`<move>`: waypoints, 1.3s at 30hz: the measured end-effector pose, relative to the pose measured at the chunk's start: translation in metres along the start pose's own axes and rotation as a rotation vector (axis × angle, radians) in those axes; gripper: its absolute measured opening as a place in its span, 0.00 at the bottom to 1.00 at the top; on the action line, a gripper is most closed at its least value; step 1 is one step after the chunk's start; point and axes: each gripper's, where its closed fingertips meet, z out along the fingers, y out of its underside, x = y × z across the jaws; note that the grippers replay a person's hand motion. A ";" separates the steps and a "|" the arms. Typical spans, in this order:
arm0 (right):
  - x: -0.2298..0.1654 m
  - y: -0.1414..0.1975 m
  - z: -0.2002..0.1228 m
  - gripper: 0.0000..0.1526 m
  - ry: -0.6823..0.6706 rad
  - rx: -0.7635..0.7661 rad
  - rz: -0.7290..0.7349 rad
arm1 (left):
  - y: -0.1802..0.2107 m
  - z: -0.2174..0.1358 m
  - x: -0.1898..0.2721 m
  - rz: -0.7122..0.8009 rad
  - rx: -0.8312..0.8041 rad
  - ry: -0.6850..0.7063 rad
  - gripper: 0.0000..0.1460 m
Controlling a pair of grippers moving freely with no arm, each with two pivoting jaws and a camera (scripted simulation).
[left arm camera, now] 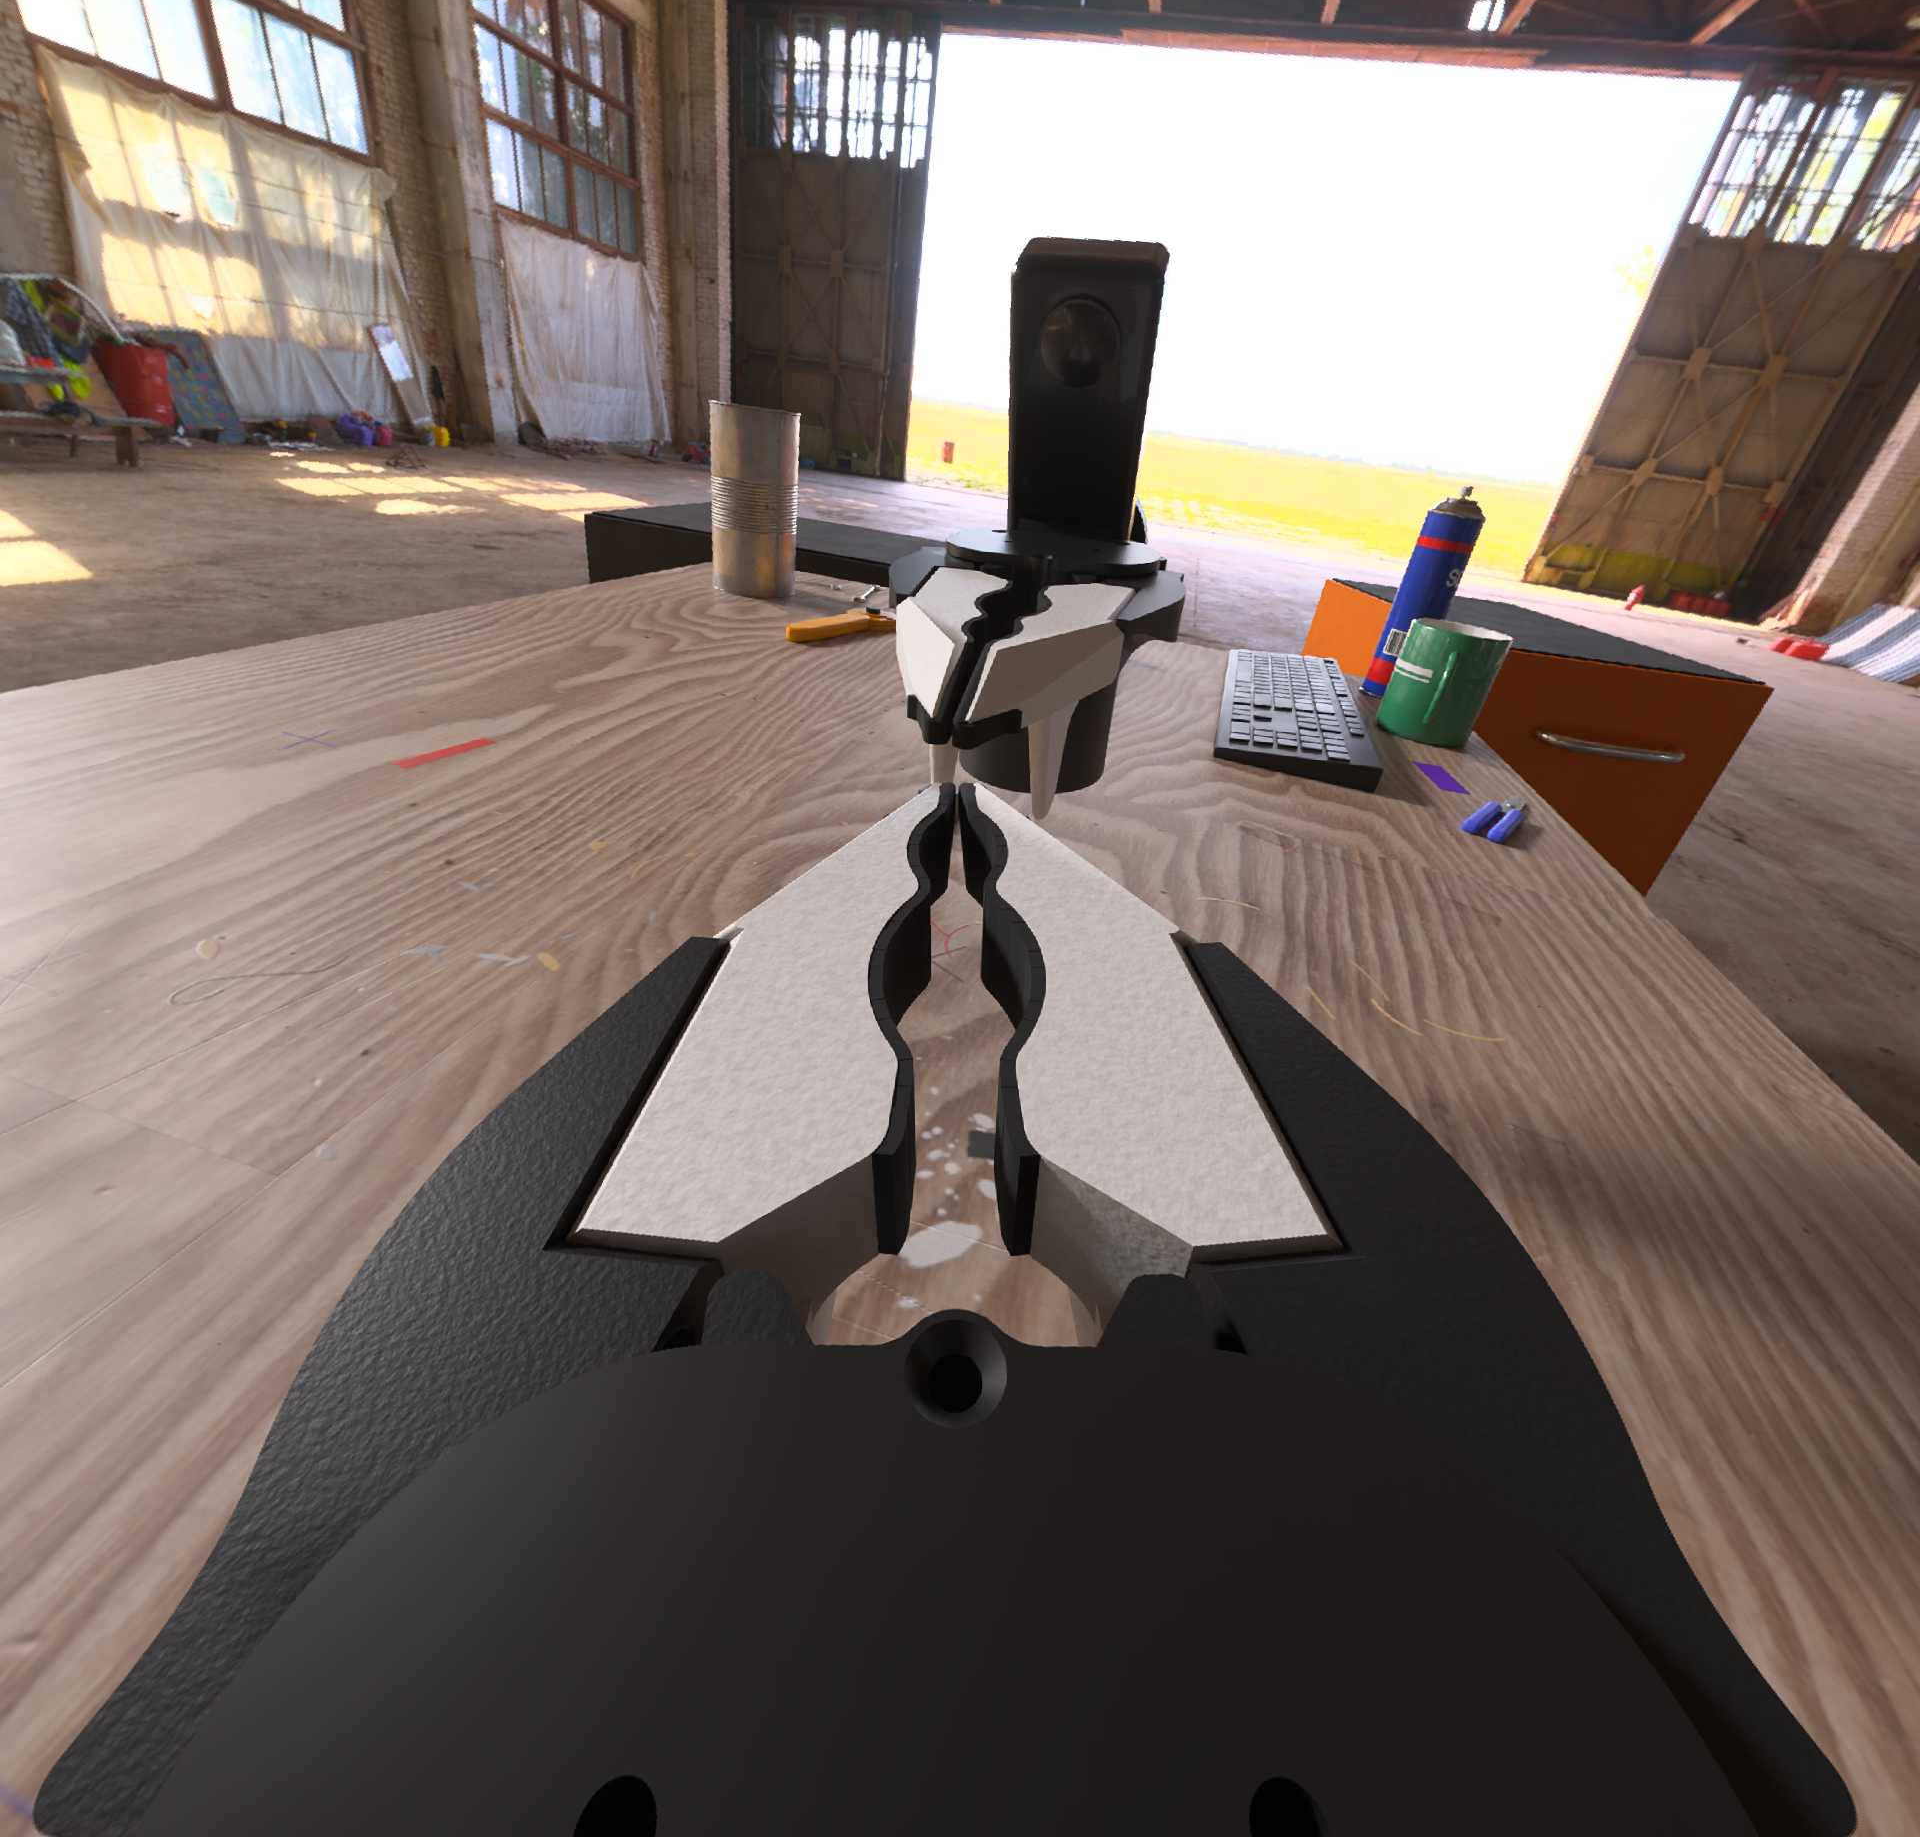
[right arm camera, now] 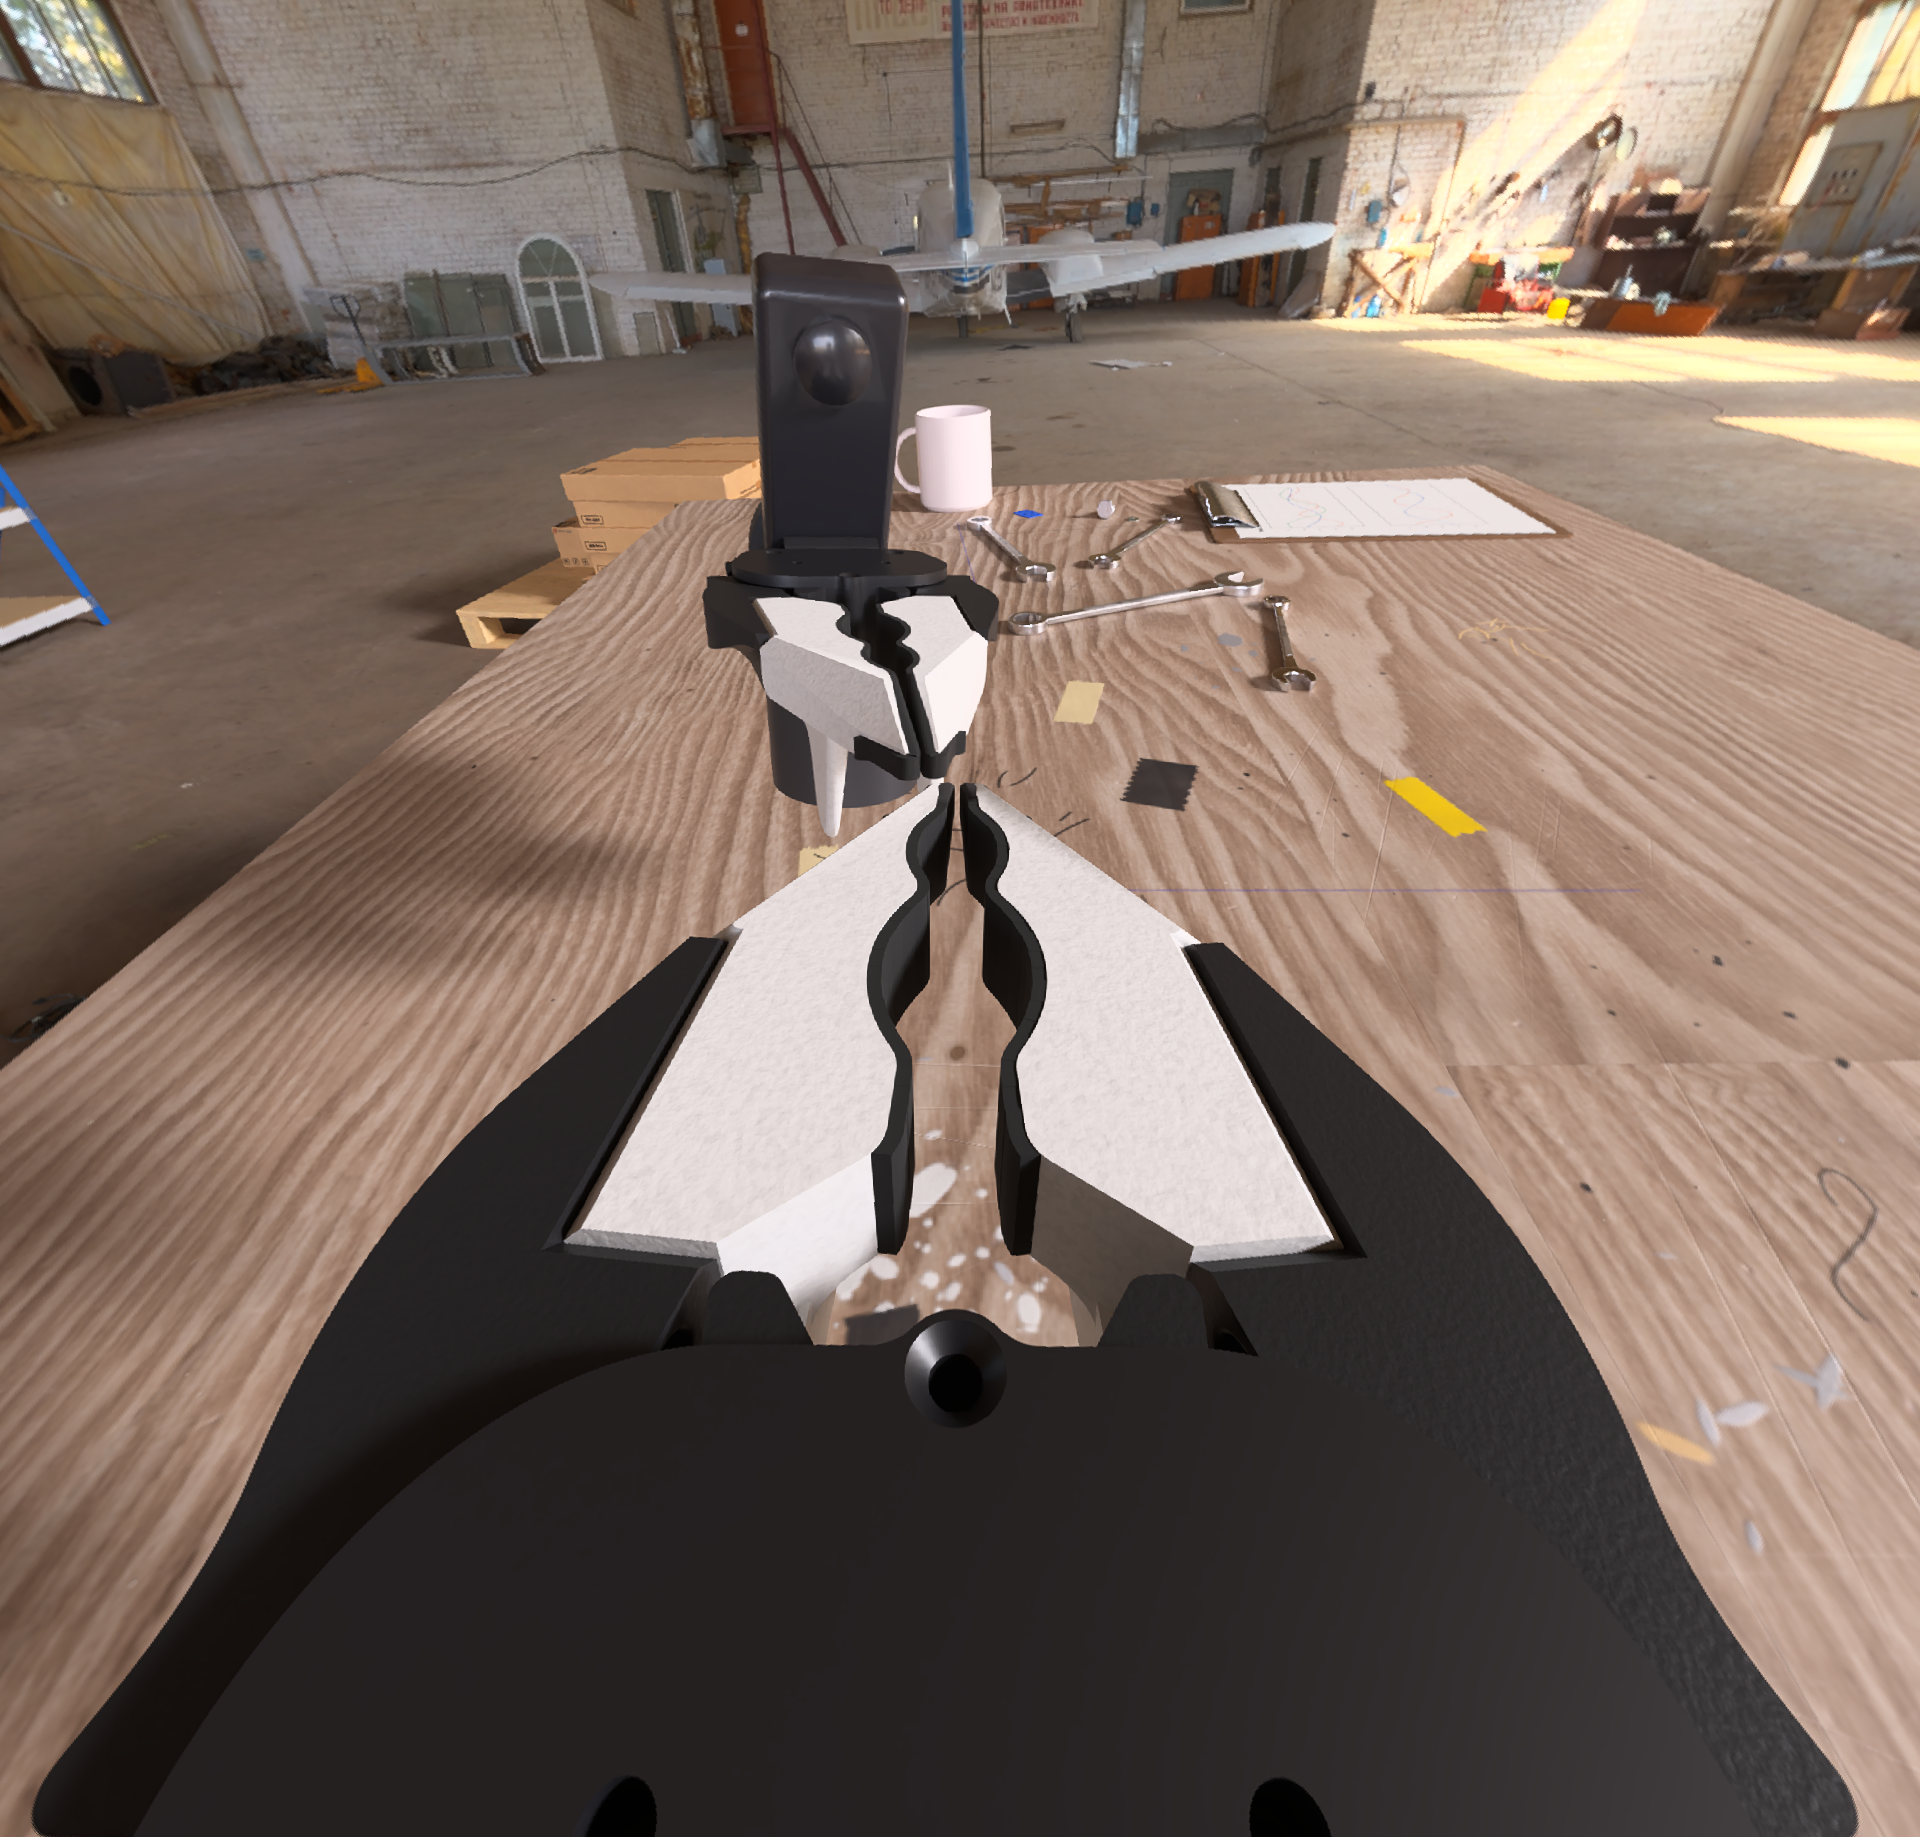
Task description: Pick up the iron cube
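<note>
No iron cube shows in either view. My left gripper (left arm camera: 956,798) has its jaws closed with nothing between them, low over the wooden table (left arm camera: 416,956). My right gripper (right arm camera: 956,798) is also shut and empty. The two grippers face each other, tips almost touching. The right gripper (left arm camera: 945,743) fills the middle of the left wrist view. The left gripper (right arm camera: 928,757) stands just beyond my fingertips in the right wrist view. Whatever lies directly behind each gripper body is hidden.
Left wrist view: a tin can (left arm camera: 754,504), a yellow knife (left arm camera: 836,627), a keyboard (left arm camera: 1299,717), a green mug (left arm camera: 1444,681), a spray can (left arm camera: 1429,582), an orange cabinet (left arm camera: 1621,738). Right wrist view: a white mug (right arm camera: 951,457), several wrenches (right arm camera: 1132,603), a clipboard (right arm camera: 1371,509).
</note>
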 end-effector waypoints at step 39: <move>0.045 0.110 -0.233 0.22 0.430 -0.709 0.128 | 0.036 0.014 0.015 0.156 -0.214 -0.017 0.00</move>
